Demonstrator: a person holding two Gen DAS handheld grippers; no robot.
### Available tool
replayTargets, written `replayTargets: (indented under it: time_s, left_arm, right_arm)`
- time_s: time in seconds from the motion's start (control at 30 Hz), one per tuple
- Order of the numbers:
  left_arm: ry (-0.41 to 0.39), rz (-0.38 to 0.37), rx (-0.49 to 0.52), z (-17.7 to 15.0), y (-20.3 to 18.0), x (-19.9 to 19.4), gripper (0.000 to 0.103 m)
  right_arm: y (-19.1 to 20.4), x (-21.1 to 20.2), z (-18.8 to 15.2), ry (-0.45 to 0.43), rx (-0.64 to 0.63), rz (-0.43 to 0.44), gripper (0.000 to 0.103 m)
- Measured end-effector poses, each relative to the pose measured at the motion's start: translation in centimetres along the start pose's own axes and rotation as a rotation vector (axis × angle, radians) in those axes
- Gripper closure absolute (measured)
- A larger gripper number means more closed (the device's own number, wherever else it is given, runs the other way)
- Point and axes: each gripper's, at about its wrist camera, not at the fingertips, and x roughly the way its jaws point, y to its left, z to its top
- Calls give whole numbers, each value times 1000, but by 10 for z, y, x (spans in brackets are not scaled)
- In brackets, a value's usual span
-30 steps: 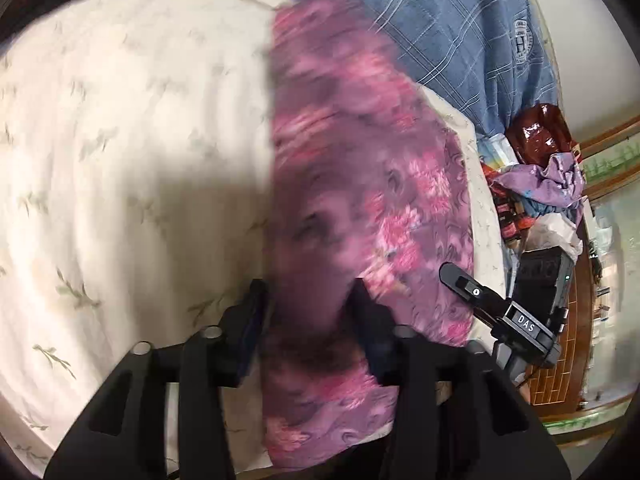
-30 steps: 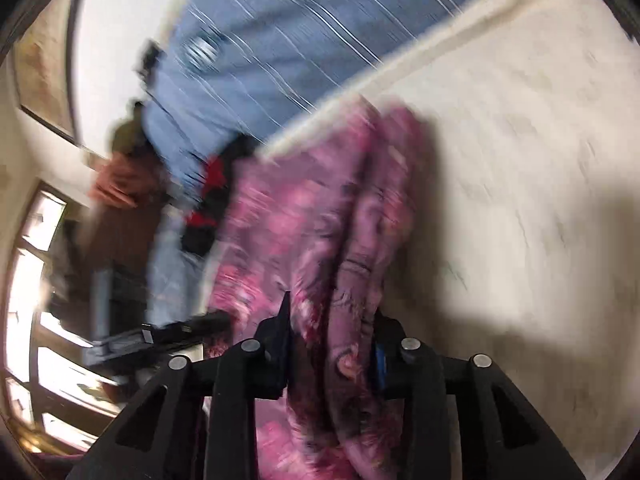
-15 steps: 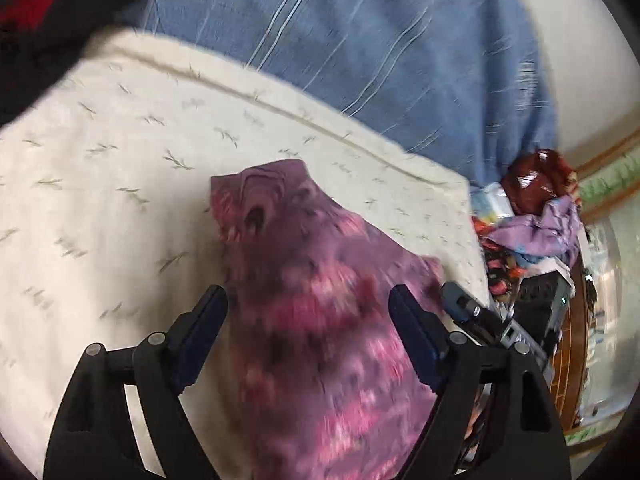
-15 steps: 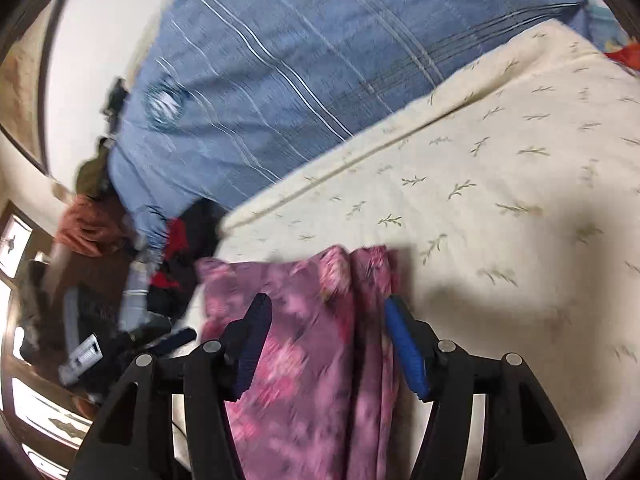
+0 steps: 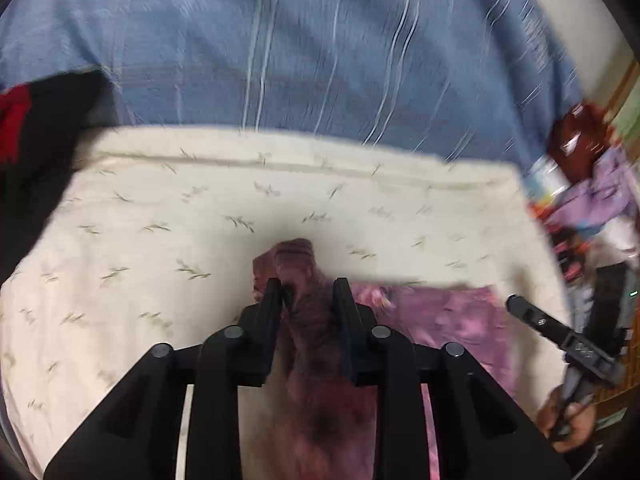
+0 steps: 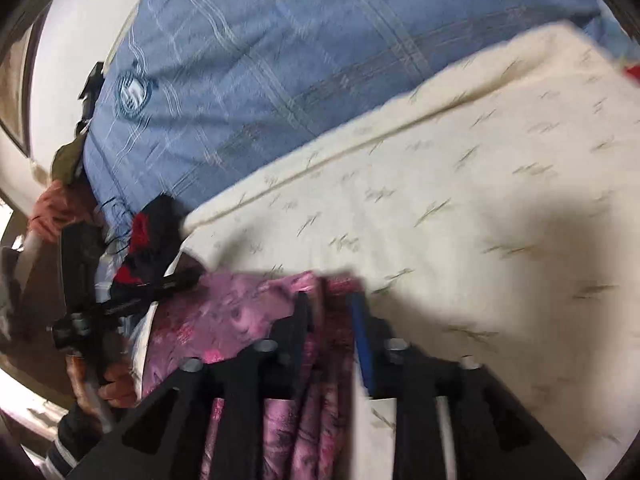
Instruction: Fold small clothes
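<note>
A purple floral garment (image 5: 440, 320) lies on a cream leaf-print sheet (image 5: 160, 220). My left gripper (image 5: 306, 294) sits at the garment's left end. Its jaws are closing, with a bunched fold of the cloth filling the gap and touching both pads. In the right wrist view the same garment (image 6: 224, 312) spreads to the left. My right gripper (image 6: 330, 314) is at the cloth's right edge. Its jaws are closing too, with pleated folds pinched between them. The garment's near part is hidden under both tools.
A blue striped blanket (image 5: 320, 40) covers the bed beyond the sheet's seam. A black and red garment (image 5: 36, 140) lies at the sheet's left end. Mixed clutter (image 5: 592, 184) is piled off the right end. A hand (image 5: 568, 420) holds the other tool there.
Half a second ago both pairs of jaws stood wide over the flat garment. Now both have narrowed onto folds at its edge. Both views have swung up toward the blue blanket.
</note>
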Motion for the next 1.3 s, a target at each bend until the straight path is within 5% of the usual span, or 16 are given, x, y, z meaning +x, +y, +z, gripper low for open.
replayTargets:
  time_s: [0.07, 0.17, 0.27, 0.3, 0.37, 0.47, 0.5, 0.63, 0.73, 0.87, 0.93, 1.03, 1.13, 1.3]
  left_arm:
    - [-40, -18, 51, -11, -12, -25, 75]
    - [-94, 49, 214, -40, -47, -39, 50]
    - [-17, 177, 343, -71, -58, -7, 50]
    - [43, 222, 334, -80, -50, 17, 43]
    - [24, 212, 285, -84, -36, 26, 30]
    - [42, 150, 158, -78, -19, 1, 37]
    - [34, 144, 158, -81, -19, -8, 37]
    - [-35, 146, 278, -122, -39, -46, 30]
    - [52, 141, 305, -155, -48, -22, 22]
    - [58, 110, 136, -158, -27, -19, 16]
    - [61, 104, 80, -156, -19, -33, 15]
    - [-18, 177, 95, -163, -18, -62, 13]
    - [-40, 179, 106, -180, -22, -80, 10]
    - [-5, 18, 49, -214, -28, -93, 10]
  right_arm:
    - [18, -21, -7, -44, -64, 57, 75]
    - [50, -31, -26, -52, -196, 81, 76]
    - [65, -18, -44, -17, -263, 70, 82]
    - [61, -3, -53, 34, -276, 11, 82]
    - [49, 18, -65, 90, -290, -51, 88]
    - [49, 0, -63, 56, -256, -47, 90]
    - [52, -12, -63, 42, -248, -18, 83]
    - [64, -47, -89, 60, -294, 68, 83]
    - [60, -31, -110, 133, -309, -11, 85]
    - [57, -34, -115, 111, -242, -33, 86]
    - [64, -48, -110, 99, -241, -79, 68]
    - [83, -70, -111, 66, -327, -306, 8]
    - [91, -95, -122, 54, -350, -396, 1]
    - [109, -125, -154, 61, -419, -434, 0]
